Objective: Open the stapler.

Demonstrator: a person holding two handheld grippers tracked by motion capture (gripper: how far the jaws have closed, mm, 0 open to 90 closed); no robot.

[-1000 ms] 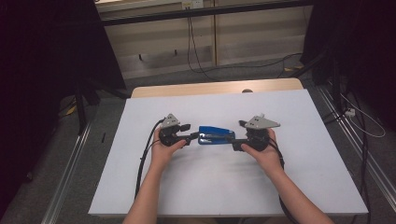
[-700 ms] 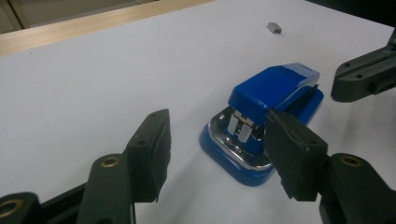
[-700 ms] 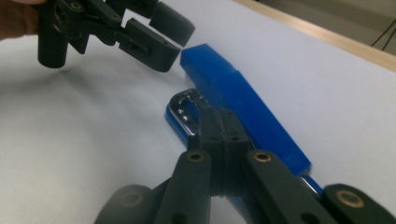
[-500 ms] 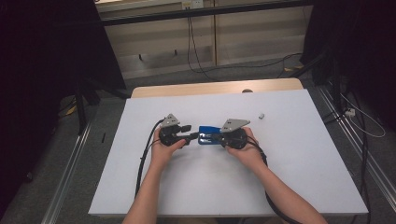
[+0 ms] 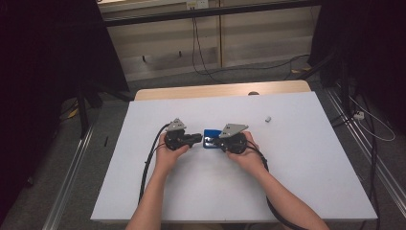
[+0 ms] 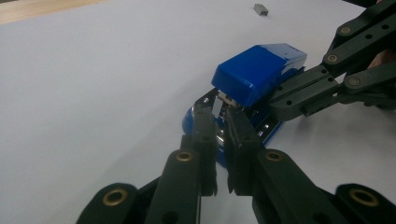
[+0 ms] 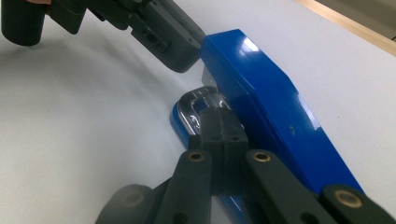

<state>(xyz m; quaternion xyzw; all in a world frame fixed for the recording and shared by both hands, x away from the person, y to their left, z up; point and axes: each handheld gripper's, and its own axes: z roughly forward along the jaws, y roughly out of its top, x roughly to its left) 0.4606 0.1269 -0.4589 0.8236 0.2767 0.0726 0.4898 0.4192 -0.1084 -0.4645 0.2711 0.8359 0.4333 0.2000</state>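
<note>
At the middle of the desk (image 5: pixel 311 163): blue stapler (image 5: pixel 208 140), lying flat between the two tools, its nose toward the person's left.
Left tool (image 6: pixel 222 109): jaws just closing, now clenched to a narrow slit on the bright metal nose of the stapler, that metal between the tips.
Right tool (image 7: pixel 215 114): clenched tight, tips pushed in under the blue top beside the shiny plate of the base; impossible to tell whether anything is pinched between them.
Step in hand: by judgement, taking hold of the stapler at the front from both sides, probably to open it or work on the staple channel.
Next move: likely a steady hold with one tool and a small, careful pull or lift with the other; calls for a firm pinch on thin, slick metal and no twisting, otherwise a slip or a skid across the desk.
Stray piece (image 5: pixel 268 118): small and grey, perhaps a strip of staples, well apart toward the far right.
Surface: plain white sheet over the desk, a wooden edge (image 5: pixel 215 91) bare at the far side.
Room: dim, dark drapes left and right, pale panels behind, cables (image 5: pixel 201 62) trailing over grey floor.
</note>
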